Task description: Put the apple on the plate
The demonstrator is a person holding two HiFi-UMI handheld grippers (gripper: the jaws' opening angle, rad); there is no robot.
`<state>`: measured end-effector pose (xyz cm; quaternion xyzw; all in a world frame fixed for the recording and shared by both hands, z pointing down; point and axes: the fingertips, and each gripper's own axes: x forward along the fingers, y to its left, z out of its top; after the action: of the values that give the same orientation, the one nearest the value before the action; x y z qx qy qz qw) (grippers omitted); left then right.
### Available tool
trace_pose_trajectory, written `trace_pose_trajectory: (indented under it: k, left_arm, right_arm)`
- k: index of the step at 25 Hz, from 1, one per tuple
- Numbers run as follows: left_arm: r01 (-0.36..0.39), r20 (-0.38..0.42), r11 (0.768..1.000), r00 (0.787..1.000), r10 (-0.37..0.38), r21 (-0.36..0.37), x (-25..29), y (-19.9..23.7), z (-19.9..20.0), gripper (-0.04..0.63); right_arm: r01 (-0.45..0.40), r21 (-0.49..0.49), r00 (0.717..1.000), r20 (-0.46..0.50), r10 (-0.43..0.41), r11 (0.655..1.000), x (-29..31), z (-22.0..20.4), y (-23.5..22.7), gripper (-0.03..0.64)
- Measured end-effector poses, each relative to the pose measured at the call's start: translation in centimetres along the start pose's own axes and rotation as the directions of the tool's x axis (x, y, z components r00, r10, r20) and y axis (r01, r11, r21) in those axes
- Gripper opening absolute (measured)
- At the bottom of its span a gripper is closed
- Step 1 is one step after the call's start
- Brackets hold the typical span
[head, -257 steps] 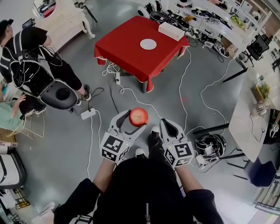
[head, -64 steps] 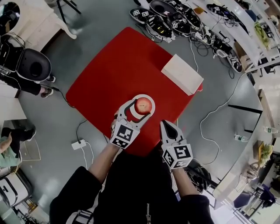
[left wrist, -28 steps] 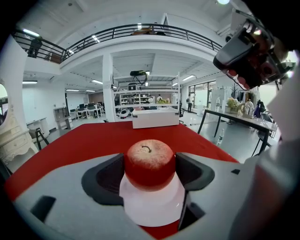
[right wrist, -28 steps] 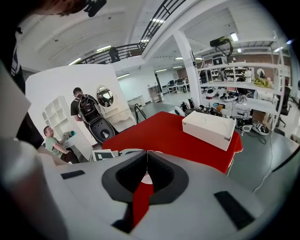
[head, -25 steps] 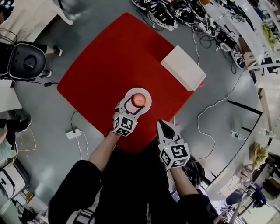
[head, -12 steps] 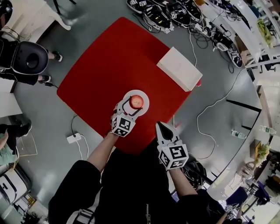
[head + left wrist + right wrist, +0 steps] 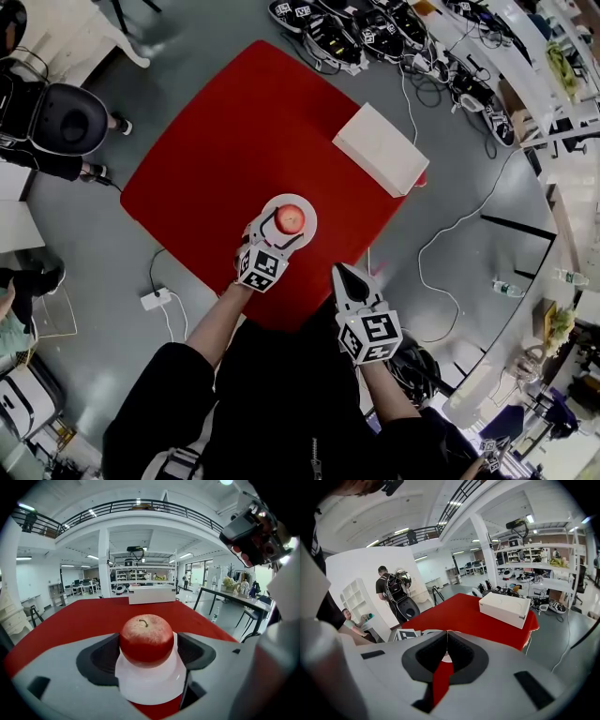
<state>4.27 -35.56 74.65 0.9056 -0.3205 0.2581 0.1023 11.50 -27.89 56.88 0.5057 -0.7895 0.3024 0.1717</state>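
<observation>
One red apple (image 7: 291, 218) sits stem-up on the white plate (image 7: 308, 208), which lies near the near edge of the red table (image 7: 244, 131). The left gripper (image 7: 284, 226) reaches over the plate with its jaws apart on either side of the apple. In the left gripper view the left jaw lies against the fruit and a sliver of plate shows between the fruit and the right jaw. The right gripper (image 7: 339, 269) hangs beside the table's near edge, its jaws closed tip to tip on nothing. A white box (image 7: 380, 150) rests at the table's far right side.
</observation>
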Motion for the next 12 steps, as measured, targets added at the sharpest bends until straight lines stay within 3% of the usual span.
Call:
trace_pose_trajectory:
  k: [3,12]
  left_arm:
    - [0.018,0.008,0.999,1.000,-0.018,-0.035,0.1,0.2,0.0,0.390]
    - [0.018,-0.020,0.999,1.000,-0.019,-0.047,-0.7,-0.1,-1.3,0.397]
  right_arm:
    - [0.000,0.003,1.000,-0.003,0.000,1.000,0.1,-0.1,0.0,0.012]
    - [-0.010,-0.001,1.000,0.001,0.010,1.000,-0.2,-0.5,0.7,0.012]
